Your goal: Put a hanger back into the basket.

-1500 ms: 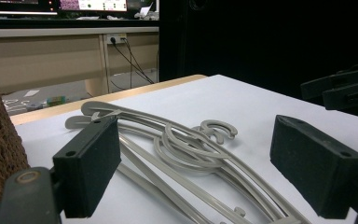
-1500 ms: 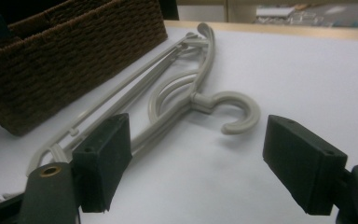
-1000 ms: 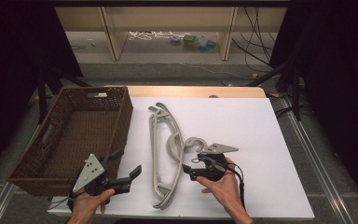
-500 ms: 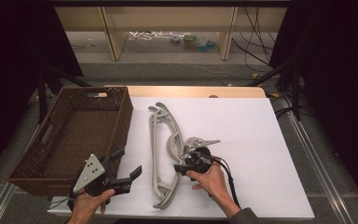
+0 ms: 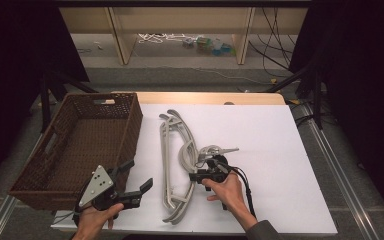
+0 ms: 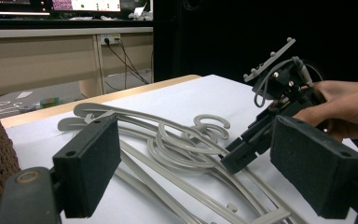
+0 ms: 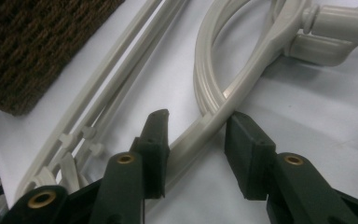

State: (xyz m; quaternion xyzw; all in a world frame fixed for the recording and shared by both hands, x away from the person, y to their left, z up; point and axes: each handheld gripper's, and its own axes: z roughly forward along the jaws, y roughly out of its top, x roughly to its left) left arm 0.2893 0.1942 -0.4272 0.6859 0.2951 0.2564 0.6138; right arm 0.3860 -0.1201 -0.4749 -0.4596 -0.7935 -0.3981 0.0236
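Grey plastic clothes hangers (image 5: 176, 167) are being worked at a white-topped table (image 5: 280, 150), where they are lying in a loose tangle just right of a brown wicker basket (image 5: 75, 150). The basket, seen from the high view, is being left with nothing inside it; its woven wall (image 7: 32, 42) is showing at the upper left of the right gripper view.

The right gripper (image 5: 203, 174) is being held low at the middle of the pile, near the hooks (image 6: 209, 126). Its jaws have just been closing and are now being set on either side of one curved hanger arm (image 7: 205, 126). One pad is lying against the arm, while a narrow gap is being left at the other, so the arm is not yet being pinched.

The left gripper (image 5: 137, 175) is being held near the table's front edge, between basket and hangers, its jaws standing wide apart with nothing between them.
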